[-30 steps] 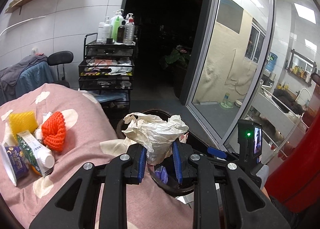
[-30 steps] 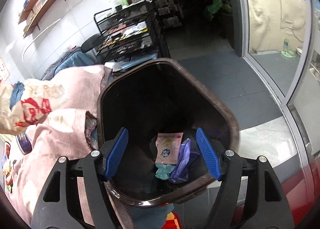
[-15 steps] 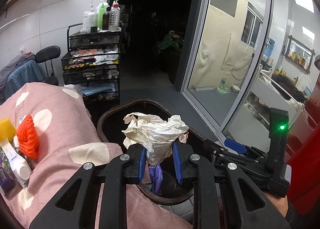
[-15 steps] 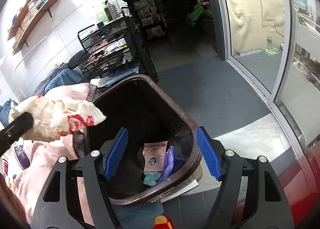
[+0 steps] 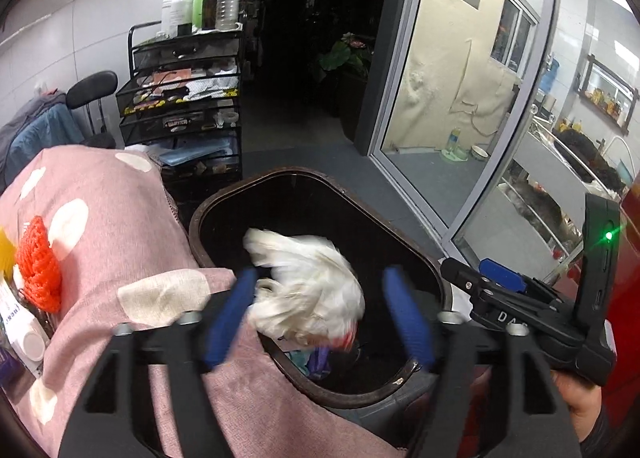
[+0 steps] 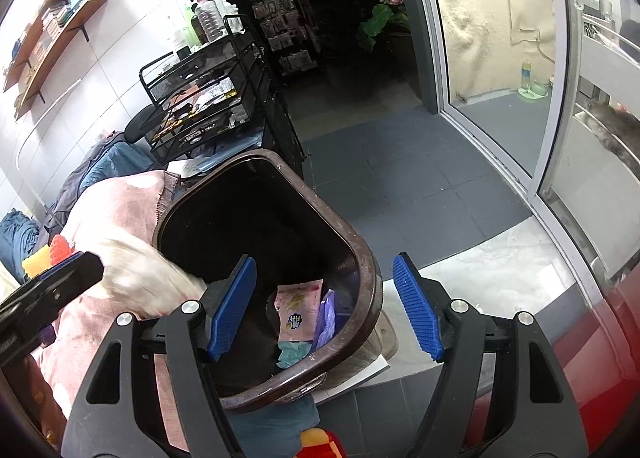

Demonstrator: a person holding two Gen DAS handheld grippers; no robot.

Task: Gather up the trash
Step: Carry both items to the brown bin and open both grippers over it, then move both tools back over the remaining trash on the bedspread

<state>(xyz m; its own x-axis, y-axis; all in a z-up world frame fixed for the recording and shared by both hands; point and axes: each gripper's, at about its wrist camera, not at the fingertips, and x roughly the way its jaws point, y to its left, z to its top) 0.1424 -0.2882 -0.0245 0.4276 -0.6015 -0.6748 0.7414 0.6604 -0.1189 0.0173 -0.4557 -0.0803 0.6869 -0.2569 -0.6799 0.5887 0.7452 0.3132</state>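
A crumpled white paper wad (image 5: 308,290), blurred, hangs free between the open jaws of my left gripper (image 5: 320,316), over the mouth of the dark brown trash bin (image 5: 224,197). The right wrist view shows the wad (image 6: 148,278) at the bin's left rim (image 6: 368,258). My right gripper (image 6: 324,306) is open and empty, its jaws straddling the bin's near right rim. A pink packet (image 6: 298,308) and purple wrapper (image 6: 328,314) lie in the bin.
A pink spotted cloth (image 5: 108,250) covers the table left of the bin, with an orange net (image 5: 40,262) and small bottles at its left edge. A black mesh cart (image 5: 184,97) with bottles stands behind. A glass door (image 5: 460,117) is on the right.
My left gripper has opened and let go of the paper wad, which now drops toward the bin. The right gripper has shifted slightly right along the bin's rim.
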